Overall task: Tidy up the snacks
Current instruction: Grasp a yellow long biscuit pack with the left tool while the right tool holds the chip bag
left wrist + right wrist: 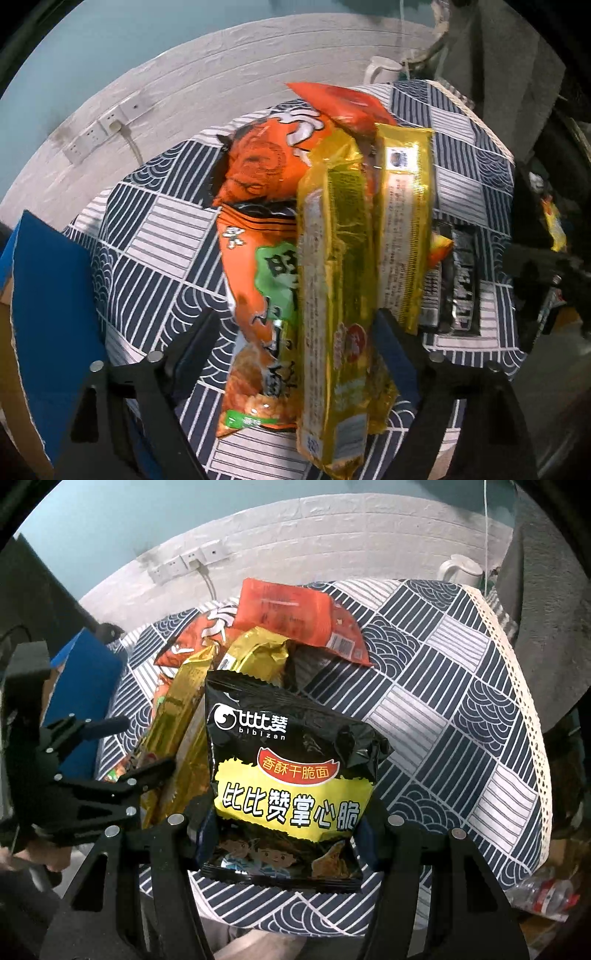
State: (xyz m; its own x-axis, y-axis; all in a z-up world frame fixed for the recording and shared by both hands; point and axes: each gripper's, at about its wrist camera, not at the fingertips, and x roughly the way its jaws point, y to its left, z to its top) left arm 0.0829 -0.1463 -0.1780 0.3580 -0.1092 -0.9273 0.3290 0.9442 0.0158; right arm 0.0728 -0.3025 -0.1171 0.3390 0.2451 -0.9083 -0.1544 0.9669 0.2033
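Observation:
My left gripper [295,325] is open over the snack pile. Between its fingers lie a long gold biscuit pack [336,295] and, under it, a big orange snack bag [258,192]. A second gold pack [404,221] lies just right of the first, with a red packet [347,103] behind. My right gripper [286,812] is shut on a black noodle-snack bag [291,775] with a yellow label, held upright above the table. That bag shows edge-on in the left wrist view [458,273]. The left gripper also shows at the left of the right wrist view [110,775].
The round table wears a navy and white patterned cloth [443,709]. A blue box [48,295] stands at the table's left edge. A white kettle [460,570] stands at the far side by the white wall with sockets [184,563]. Plastic bottles [543,893] lie on the floor at right.

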